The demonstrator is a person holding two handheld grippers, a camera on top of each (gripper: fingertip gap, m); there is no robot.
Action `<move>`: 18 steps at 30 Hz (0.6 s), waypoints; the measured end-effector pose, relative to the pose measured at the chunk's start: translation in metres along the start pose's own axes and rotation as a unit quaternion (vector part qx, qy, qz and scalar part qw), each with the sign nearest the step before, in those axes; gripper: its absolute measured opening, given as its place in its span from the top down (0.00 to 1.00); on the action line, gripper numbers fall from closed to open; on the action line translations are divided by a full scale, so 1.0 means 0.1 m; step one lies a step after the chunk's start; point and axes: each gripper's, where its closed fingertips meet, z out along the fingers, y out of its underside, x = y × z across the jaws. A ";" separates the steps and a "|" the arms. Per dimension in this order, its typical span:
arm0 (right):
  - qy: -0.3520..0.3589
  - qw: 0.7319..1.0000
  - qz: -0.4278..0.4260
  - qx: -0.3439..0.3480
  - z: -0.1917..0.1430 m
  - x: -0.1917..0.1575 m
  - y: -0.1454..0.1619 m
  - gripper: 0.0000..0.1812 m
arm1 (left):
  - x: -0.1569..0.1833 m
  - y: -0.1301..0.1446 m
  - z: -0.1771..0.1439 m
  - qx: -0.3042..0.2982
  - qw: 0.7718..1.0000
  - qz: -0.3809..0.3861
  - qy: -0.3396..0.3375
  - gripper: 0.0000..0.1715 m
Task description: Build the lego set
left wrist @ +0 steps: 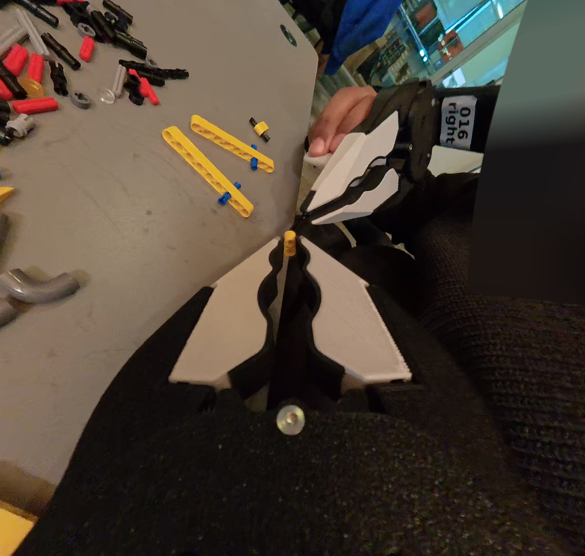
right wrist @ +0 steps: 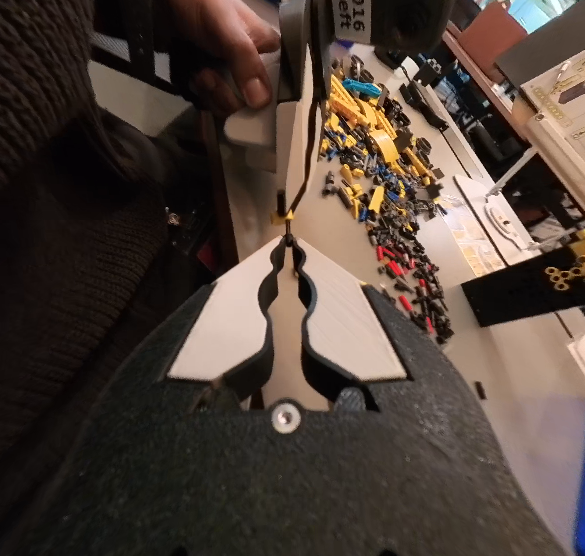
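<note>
A small yellow connector (left wrist: 289,243) sits pinched in the closed left gripper (left wrist: 289,240), just off the grey table's (left wrist: 158,255) edge; the right gripper (right wrist: 289,240), clamped on a thin black pin (right wrist: 288,232), meets it there. Two yellow beams (left wrist: 207,170) lie nearby on the table.

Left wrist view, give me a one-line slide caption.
Left gripper pinches a small yellow connector tip-to-tip with the right gripper, beside two yellow beams on a grey table.

Yellow connector (left wrist: 289,242) in left hand-held gripper (left wrist: 289,240)
</note>
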 end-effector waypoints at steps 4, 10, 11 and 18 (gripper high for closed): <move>0.003 1.000 -0.009 0.012 0.00 -0.02 -0.03 0.98 | 0.00 0.06 0.03 -0.025 1.000 0.001 0.005 0.96; 0.018 1.000 0.001 0.011 -0.02 0.03 -0.02 0.98 | 0.06 -0.02 -0.03 0.001 1.000 -0.002 0.029 0.96; 0.018 1.000 0.006 0.004 -0.01 0.03 0.00 0.98 | 0.04 -0.02 -0.03 0.002 1.000 0.000 0.022 0.96; 0.020 0.996 0.018 -0.084 0.03 -0.01 0.27 0.98 | -0.18 0.02 0.03 -0.008 0.994 0.054 -0.093 0.96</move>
